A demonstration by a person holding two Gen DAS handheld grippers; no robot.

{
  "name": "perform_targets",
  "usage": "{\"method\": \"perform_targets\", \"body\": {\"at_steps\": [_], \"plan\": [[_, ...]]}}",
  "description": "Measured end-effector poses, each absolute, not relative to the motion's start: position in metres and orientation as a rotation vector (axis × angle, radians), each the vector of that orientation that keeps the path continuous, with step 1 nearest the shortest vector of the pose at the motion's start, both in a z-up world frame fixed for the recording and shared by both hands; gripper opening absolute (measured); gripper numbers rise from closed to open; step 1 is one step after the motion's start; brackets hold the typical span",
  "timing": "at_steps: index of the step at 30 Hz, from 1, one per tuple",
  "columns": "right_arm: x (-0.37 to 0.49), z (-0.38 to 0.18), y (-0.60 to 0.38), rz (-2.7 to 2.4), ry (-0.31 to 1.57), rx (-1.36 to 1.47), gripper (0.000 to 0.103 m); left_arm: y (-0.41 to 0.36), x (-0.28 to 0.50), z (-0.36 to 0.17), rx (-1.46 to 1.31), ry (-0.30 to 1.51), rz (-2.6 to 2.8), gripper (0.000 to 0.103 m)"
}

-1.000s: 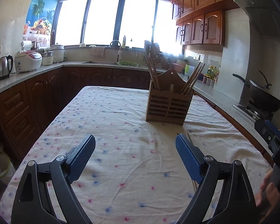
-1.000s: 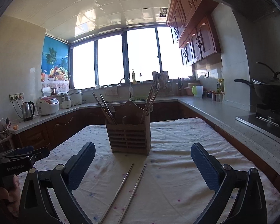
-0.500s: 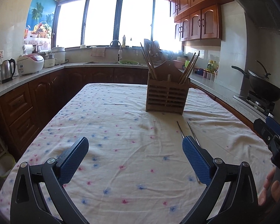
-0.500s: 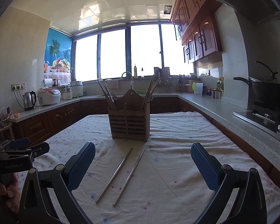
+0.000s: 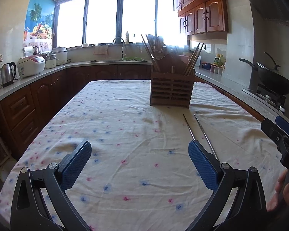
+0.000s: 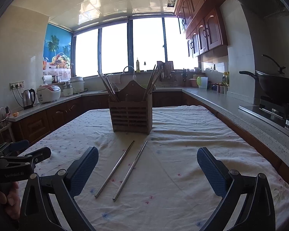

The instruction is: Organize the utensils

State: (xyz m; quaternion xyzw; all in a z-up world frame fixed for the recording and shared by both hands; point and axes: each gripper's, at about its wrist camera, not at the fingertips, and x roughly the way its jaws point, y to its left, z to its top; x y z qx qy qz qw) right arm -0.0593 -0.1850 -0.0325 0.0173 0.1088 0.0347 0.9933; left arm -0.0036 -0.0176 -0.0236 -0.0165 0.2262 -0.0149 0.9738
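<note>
Steel chopsticks (image 6: pixel 123 166) — two of them — lie side by side, slightly apart, on the flower-print tablecloth (image 6: pixel 183 134), their thin tips aimed toward the wooden utensil holder (image 6: pixel 131 116) and their blunt ends nearest the right gripper's camera. From the left wrist view the same pair (image 5: pixel 199 132) runs along the right side of the cloth, and its near part passes behind the right-hand blue pad (image 5: pixel 202 166) of the left gripper (image 5: pixel 139 160). That gripper hangs over the cloth with its jaws spread wide and nothing between them. The right gripper (image 6: pixel 147 165) is likewise wide open and empty; both chopsticks lie in the span between its fingers, nearer the left-hand pad (image 6: pixel 82 170), and whether any pad touches the cloth I cannot tell. The holder stands upright further back on the table, with wooden chopsticks (image 5: pixel 193 59) leaning out of its right compartment and more sticks (image 5: pixel 151 54) fanning from its left one. Each camera catches the other gripper at the edge of its picture, held in a hand (image 6: pixel 8 198). Around the table runs a counter — a kettle (image 5: pixel 6 73) and rice cooker (image 5: pixel 30 65) on the left, a dark wok (image 6: pixel 277 87) on the stove to the right.
</note>
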Motion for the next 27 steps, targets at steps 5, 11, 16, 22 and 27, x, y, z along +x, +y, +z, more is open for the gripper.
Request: {"method": "perform_targets", "body": {"at_steps": [5, 11, 16, 22, 27], "plan": [[-0.060, -0.033, -0.187, 0.067, 0.217, 0.036, 0.103, -0.019, -0.005, -0.024, -0.025, 0.451, -0.029, 0.103], [-0.061, -0.033, -0.185, 0.079, 0.213, 0.028, 0.103, -0.021, -0.008, -0.024, -0.013, 0.430, -0.027, 0.103], [-0.065, -0.034, -0.183, 0.091, 0.193, 0.025, 0.103, -0.024, -0.011, -0.021, 0.000, 0.395, -0.027, 0.103], [-0.067, -0.034, -0.185, 0.088, 0.190, 0.033, 0.103, -0.030, -0.011, -0.021, 0.020, 0.389, -0.028, 0.103], [-0.068, -0.034, -0.187, 0.060, 0.183, 0.026, 0.103, -0.034, -0.008, -0.017, 0.019, 0.387, -0.035, 0.103]]}}
